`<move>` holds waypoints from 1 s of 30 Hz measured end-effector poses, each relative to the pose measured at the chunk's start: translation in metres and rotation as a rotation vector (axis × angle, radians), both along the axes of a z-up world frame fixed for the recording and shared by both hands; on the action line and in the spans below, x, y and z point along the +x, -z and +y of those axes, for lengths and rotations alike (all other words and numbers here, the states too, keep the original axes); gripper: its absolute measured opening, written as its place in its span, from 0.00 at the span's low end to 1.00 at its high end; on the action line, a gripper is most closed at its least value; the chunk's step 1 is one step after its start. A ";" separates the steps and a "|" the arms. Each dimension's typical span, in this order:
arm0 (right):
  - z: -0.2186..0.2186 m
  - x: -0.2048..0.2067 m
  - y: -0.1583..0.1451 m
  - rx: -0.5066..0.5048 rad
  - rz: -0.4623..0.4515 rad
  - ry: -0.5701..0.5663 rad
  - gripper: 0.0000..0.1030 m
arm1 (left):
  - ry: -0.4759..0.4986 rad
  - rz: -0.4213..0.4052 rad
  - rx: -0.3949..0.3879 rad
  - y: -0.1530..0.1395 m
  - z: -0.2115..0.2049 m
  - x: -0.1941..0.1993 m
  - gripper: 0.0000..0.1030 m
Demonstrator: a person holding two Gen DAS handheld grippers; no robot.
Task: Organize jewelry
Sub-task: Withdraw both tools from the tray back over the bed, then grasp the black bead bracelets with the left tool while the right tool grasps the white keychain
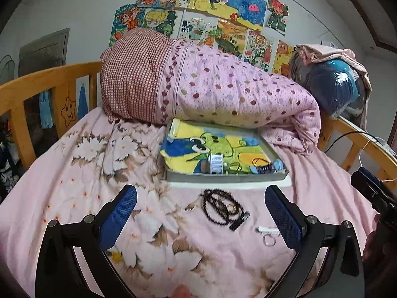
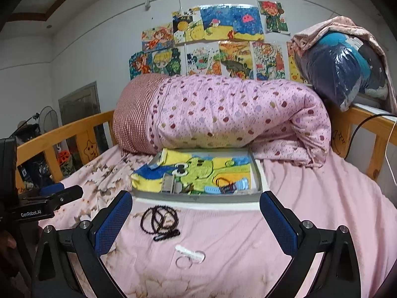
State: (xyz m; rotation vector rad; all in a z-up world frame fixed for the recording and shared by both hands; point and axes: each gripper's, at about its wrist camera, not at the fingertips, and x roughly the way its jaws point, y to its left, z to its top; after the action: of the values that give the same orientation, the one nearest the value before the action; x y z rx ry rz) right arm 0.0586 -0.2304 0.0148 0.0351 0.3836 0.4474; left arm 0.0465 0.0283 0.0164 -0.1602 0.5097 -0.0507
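Covering bed: pink floral sheet (image 1: 82, 164) | wall (grey): drawings (image 2: 223, 47)

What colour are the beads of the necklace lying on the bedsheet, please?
Dark, nearly black beads on the necklace; the left wrist view shows them best.

The small bits in the tray (image 1: 273, 176) – near its front wall – are too tiny to name. The rolled quilt (image 1: 223, 94) hides the tray's back edge and the lower drawings (image 2: 223, 62).
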 end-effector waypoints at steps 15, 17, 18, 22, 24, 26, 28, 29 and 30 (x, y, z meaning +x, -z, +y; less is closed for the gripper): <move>0.001 0.012 0.027 -0.020 0.163 -0.006 1.00 | -0.009 0.112 0.072 0.036 0.005 -0.010 0.98; 0.000 0.015 0.030 -0.024 0.184 -0.001 1.00 | -0.011 0.126 0.075 0.040 0.005 -0.011 0.98; 0.000 0.016 0.031 -0.029 0.196 0.001 1.00 | -0.010 0.135 0.074 0.043 0.005 -0.012 0.98; 0.002 0.026 0.043 -0.074 0.269 -0.016 1.00 | 0.002 0.164 0.071 0.048 0.005 -0.010 0.98; 0.004 0.032 0.047 -0.103 0.297 -0.051 1.00 | 0.026 0.182 0.066 0.051 0.005 -0.007 0.98; 0.007 0.041 0.055 -0.151 0.335 -0.113 1.00 | 0.065 0.211 0.049 0.053 0.005 -0.002 0.98; 0.008 0.047 0.063 -0.216 0.337 -0.155 1.00 | 0.099 0.230 0.031 0.054 0.004 0.004 0.98; 0.008 0.049 0.067 -0.238 0.336 -0.162 1.00 | 0.111 0.236 0.029 0.055 0.003 0.006 0.98; 0.008 0.052 0.070 -0.253 0.337 -0.171 1.00 | 0.122 0.243 0.033 0.056 0.002 0.010 0.98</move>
State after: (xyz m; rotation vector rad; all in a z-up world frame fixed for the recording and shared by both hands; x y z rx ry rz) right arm 0.1102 -0.2227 -0.0555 -0.1715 0.7767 0.5602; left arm 0.0561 0.0304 -0.0392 -0.1030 0.7618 -0.1432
